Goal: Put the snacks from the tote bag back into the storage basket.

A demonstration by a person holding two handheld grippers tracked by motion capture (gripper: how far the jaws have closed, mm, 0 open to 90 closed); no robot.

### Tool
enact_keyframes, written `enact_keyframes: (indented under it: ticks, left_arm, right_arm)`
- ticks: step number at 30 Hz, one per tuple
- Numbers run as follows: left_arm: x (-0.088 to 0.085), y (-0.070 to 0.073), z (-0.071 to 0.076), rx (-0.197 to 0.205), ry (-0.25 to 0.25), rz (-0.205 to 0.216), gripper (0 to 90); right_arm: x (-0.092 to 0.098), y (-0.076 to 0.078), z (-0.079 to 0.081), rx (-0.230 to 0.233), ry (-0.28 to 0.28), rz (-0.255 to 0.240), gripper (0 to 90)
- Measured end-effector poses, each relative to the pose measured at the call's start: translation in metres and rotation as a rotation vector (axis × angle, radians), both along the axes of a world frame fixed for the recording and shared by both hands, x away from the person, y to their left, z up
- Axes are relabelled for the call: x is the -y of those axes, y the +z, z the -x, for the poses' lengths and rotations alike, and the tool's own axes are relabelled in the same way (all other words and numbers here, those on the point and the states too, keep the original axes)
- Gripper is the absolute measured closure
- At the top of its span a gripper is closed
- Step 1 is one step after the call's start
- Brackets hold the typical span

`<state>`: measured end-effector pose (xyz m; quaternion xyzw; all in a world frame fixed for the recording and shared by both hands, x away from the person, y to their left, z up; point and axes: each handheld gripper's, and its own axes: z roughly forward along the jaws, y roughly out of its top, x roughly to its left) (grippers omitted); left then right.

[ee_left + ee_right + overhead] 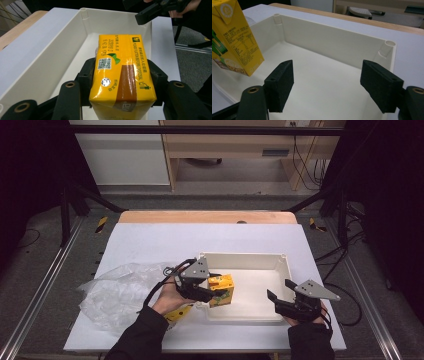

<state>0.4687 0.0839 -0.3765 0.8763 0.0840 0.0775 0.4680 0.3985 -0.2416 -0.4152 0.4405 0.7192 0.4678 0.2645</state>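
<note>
Carrying step, by the look of it: left gripper (pixel 212 292) clamped on the yellow carton (pixel 121 75), pinched between both jaws and held over the near-left corner of the white tray (pixel 287 265). Right gripper (pixel 327 85) spread wide and empty, hanging above the tray's right end. Next, likely: lower, then release.

1. A white tray (pixel 285 265) sits on the white table (pixel 165 240), toward its near right corner.
2. The left gripper (pixel 214 292) clamps a yellow carton (pixel 221 289) over the tray's left edge.
3. The right gripper (pixel 281 292), jaws apart, hovers at the tray's near right corner.
4. Crumpled clear plastic (pixel 120 292) lies near the table's left edge.
</note>
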Motion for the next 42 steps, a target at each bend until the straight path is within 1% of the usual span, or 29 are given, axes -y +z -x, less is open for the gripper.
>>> enact_keyframes:
  ticks: [4, 8, 11, 13, 16, 17, 19, 22, 28, 34, 38, 42]
  left_arm:
    - [0.001, -0.008, -0.001, -0.011, -0.014, -0.006, 50.4]
    - [0.001, -0.013, -0.001, -0.020, -0.031, -0.009, 50.4]
    - [0.002, -0.016, -0.001, -0.017, -0.045, -0.019, 50.4]
    - [0.003, -0.018, -0.001, -0.021, -0.050, -0.011, 50.4]
    - [0.004, -0.021, -0.001, -0.024, -0.063, -0.016, 50.4]
    - [0.004, -0.022, -0.001, -0.024, -0.064, -0.014, 50.4]
    - [0.005, -0.025, 0.000, -0.022, -0.067, -0.027, 50.4]
    - [0.005, -0.028, -0.001, -0.024, -0.071, -0.034, 50.4]
    - [0.006, -0.034, 0.000, -0.031, -0.076, -0.028, 50.4]
    - [0.008, -0.036, 0.000, -0.021, -0.082, -0.043, 50.2]
    - [0.011, -0.040, 0.000, -0.010, -0.080, -0.061, 50.1]
    - [0.009, -0.041, -0.002, -0.030, -0.076, -0.058, 49.8]
  right_arm:
    - [0.000, 0.000, 0.000, 0.000, 0.001, 0.000, 26.9]
    - [0.000, 0.000, 0.000, -0.001, 0.001, 0.006, 26.8]
    - [-0.001, -0.001, 0.000, -0.001, 0.002, 0.006, 26.9]
    - [-0.001, -0.001, 0.000, -0.001, 0.002, 0.006, 26.9]
    - [-0.001, -0.001, 0.000, -0.001, 0.002, 0.007, 26.9]
    - [-0.001, -0.001, 0.000, -0.001, 0.002, 0.007, 26.9]
    - [-0.001, -0.001, 0.000, -0.001, 0.002, 0.007, 26.9]
    - [-0.001, -0.001, 0.000, -0.003, 0.004, 0.010, 26.9]
    - [-0.001, -0.001, -0.001, -0.003, 0.004, 0.009, 26.9]
    - [-0.002, -0.001, 0.000, -0.004, 0.004, 0.008, 26.9]
    - [-0.002, -0.001, 0.000, -0.004, 0.003, 0.009, 26.9]
    - [-0.002, -0.001, 0.000, -0.004, 0.003, 0.008, 26.9]
